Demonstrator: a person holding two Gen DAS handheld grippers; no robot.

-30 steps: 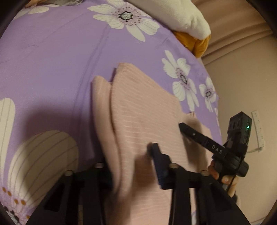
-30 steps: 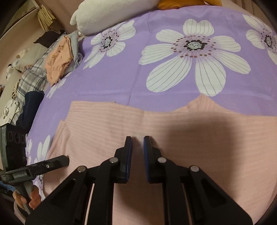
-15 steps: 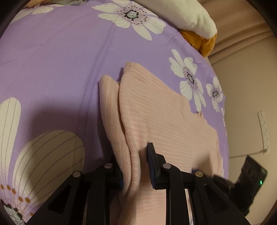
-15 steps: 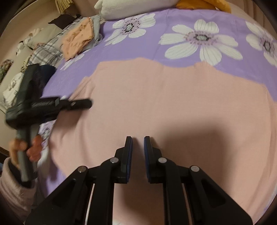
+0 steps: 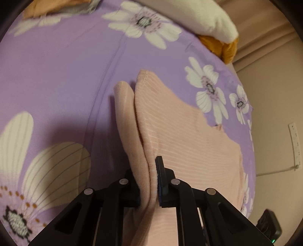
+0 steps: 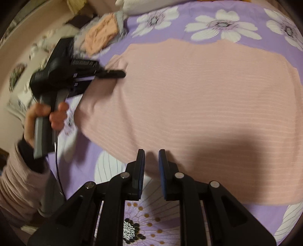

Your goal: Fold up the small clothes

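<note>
Taking the pink garment [image 6: 198,106] as my landmark: the purple sheet [image 5: 56,75] beyond its far edge lies bare, so I can pass there. Past that stretch a white pillow [image 5: 204,17] and an orange cushion [image 5: 225,49] block the way. Off its left corner a pile of clothes [image 6: 98,36] crowds the sheet. My left gripper [image 6: 113,74] occupies its left edge.

Warm, dim indoor light, yellowish cast. Strong fisheye bend in both views; dark vignette at corners. Left wrist view: soft shadow on purple sheet [image 5: 56,79] at lower left, pink garment [image 5: 180,132] fairly sharp at centre. Right wrist view: broad shadow on garment at lower right; heavy motion blur at upper left over clothes pile [image 6: 100,36] and hand [image 6: 45,117]. No glare.
</note>
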